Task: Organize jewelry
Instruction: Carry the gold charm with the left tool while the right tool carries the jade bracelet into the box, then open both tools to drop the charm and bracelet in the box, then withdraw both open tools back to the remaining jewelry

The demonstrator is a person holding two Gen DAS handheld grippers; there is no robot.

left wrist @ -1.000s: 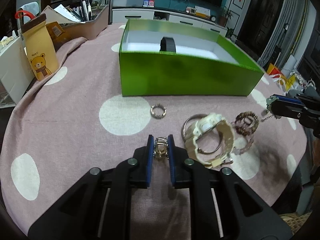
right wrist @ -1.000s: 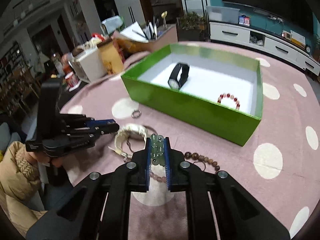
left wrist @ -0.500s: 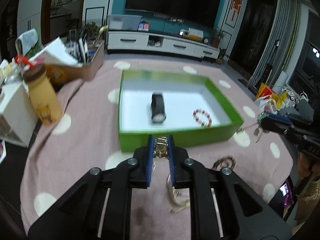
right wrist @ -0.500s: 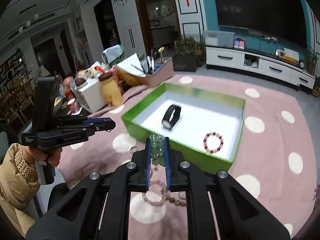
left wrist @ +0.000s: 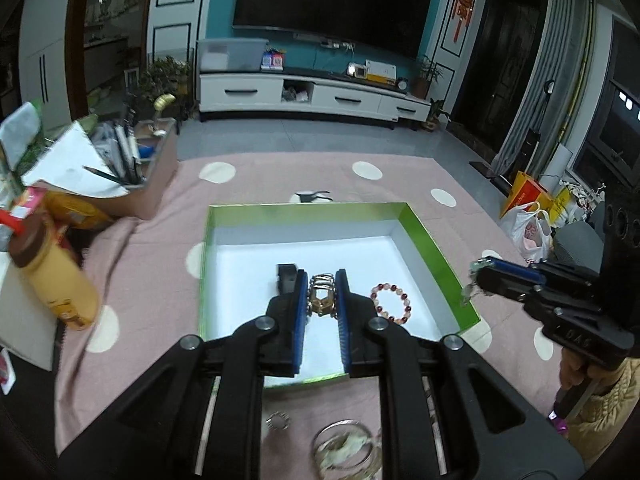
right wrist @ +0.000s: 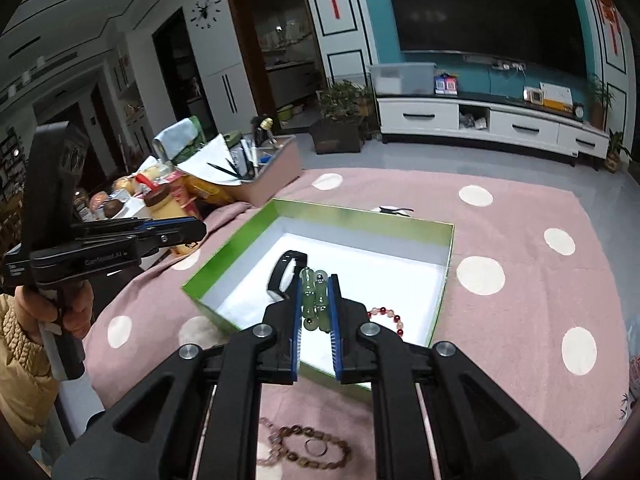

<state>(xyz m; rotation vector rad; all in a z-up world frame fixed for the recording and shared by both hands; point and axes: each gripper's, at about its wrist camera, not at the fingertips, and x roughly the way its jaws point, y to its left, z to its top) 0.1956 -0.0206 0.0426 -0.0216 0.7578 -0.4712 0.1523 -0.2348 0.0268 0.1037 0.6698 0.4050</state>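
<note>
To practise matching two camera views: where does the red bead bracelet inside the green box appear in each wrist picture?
Left wrist view: the red bead bracelet lies on the box floor, just right of the left gripper's fingers, lower centre.
Right wrist view: the bracelet is partly hidden behind the right gripper's right finger, lower centre.
Shared landmark: the black watch in the green box.

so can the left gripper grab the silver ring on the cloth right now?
Probably not: the left gripper is shut on a gold ring above the green box, while the silver ring lies below it.
</note>
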